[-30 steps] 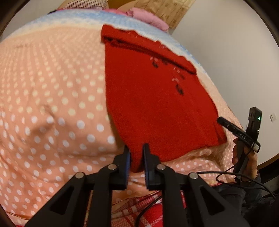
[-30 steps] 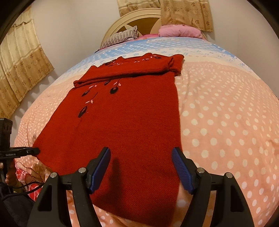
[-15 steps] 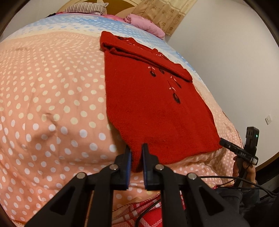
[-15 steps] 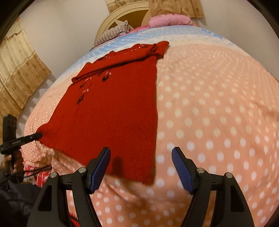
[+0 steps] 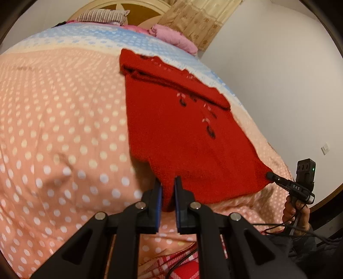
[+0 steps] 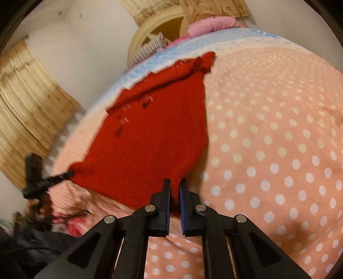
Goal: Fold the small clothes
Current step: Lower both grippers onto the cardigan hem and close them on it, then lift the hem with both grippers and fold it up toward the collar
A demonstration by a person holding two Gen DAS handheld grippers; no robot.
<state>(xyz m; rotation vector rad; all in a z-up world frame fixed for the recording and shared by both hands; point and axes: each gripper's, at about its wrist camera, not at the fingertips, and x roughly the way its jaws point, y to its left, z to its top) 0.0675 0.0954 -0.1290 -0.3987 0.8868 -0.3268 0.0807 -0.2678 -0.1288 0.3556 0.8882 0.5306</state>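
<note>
A red knitted sweater (image 5: 182,128) lies flat on a peach polka-dot bedspread (image 5: 53,128), its sleeves folded across the top. My left gripper (image 5: 167,186) is shut on the sweater's near hem corner. In the right wrist view the sweater (image 6: 154,137) stretches away from me, and my right gripper (image 6: 175,186) is shut on its other hem corner. Each view shows the other gripper pinching the far corner of the hem, in the left wrist view (image 5: 272,177) and in the right wrist view (image 6: 68,172). The hem is lifted slightly off the bed.
Pink pillow (image 5: 173,38) and striped pillow (image 5: 100,18) lie at the headboard. A white wall (image 5: 278,85) runs along the bed's right side. Curtains (image 6: 25,103) hang on the left. Red checked fabric (image 5: 188,264) lies below the bed edge.
My right gripper moved to the sweater's right hem corner and closed on it. The left gripper kept its hold. The hem has risen slightly off the bed.
</note>
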